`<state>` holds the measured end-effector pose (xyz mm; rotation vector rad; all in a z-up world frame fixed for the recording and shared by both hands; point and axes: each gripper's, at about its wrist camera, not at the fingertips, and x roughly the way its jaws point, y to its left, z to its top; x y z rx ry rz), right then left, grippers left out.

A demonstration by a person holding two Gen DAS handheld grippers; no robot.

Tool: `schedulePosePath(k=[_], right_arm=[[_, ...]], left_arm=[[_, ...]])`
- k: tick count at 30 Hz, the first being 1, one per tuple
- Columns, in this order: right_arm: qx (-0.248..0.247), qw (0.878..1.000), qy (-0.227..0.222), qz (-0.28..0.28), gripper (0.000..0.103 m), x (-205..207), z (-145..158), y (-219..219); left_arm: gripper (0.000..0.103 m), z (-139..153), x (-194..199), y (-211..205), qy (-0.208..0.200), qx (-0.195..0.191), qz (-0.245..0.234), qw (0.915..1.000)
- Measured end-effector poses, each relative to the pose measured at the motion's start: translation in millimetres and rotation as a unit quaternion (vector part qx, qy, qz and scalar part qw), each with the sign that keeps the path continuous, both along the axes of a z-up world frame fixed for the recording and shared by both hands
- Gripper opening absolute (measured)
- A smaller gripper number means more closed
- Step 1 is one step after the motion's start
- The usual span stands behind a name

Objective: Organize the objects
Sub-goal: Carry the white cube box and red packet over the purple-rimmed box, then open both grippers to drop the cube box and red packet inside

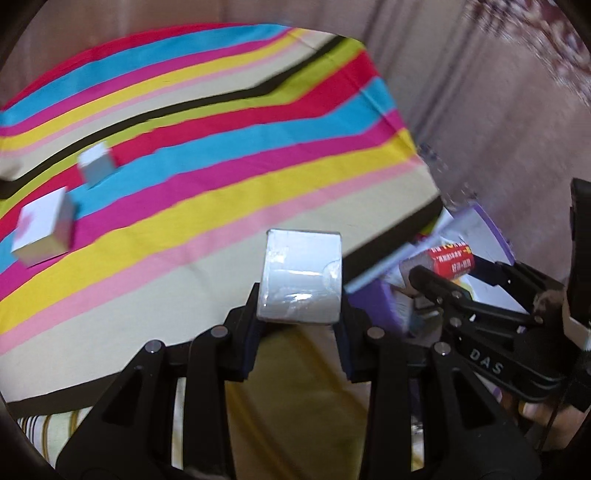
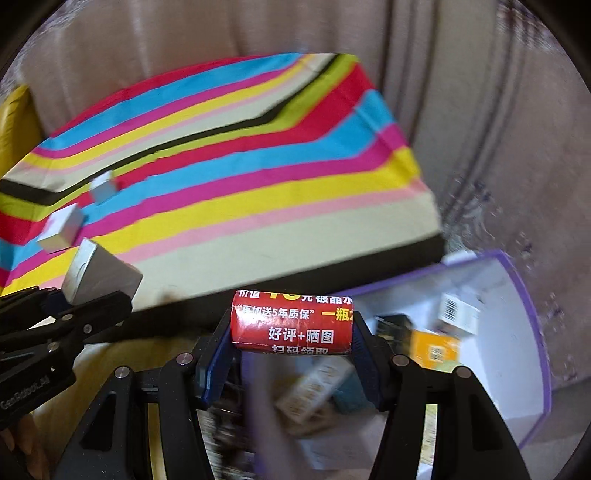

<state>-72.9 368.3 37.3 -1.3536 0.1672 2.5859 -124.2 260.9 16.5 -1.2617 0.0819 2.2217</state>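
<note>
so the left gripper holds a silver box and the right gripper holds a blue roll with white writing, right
Not quite: the roll in the right gripper is red, not blue, as the right wrist view shows. The left gripper does hold the silver box.

A striped cloth [image 1: 221,155] in red, blue, pink, yellow, beige and black covers the tabletop [image 2: 332,266]. Behind it hangs a pale brownish curtain [image 2: 221,33]. At the left edge shows something yellow [image 2: 16,118], too blurred to tell.
</note>
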Motion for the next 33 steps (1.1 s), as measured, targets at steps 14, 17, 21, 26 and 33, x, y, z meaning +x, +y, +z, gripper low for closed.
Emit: schedulePosePath(k=[14, 17, 21, 26, 33], right_arm=[[-0.003, 0.996, 0.002, -0.086, 0.059, 42, -6, 84], [-0.001, 0.995, 0.005, -0.100, 0.059, 47, -4, 94], [-0.009, 0.993, 0.009, -0.120, 0.062, 54, -2, 106], [-0.014, 0.993, 0.011, -0.116, 0.069, 53, -1, 104], [-0.018, 0.995, 0.012, -0.100, 0.072, 45, 2, 90]], left_arm=[[0.039, -5, 30, 86, -0.007, -0.011, -0.099, 0.9950], [0.039, -5, 34, 94, -0.012, -0.003, -0.111, 0.9937], [0.064, -7, 33, 99, -0.021, 0.002, -0.117, 0.9930], [0.065, -4, 27, 89, -0.019, 0.004, -0.097, 0.9951], [0.065, -2, 14, 61, -0.019, 0.003, -0.062, 0.9979]])
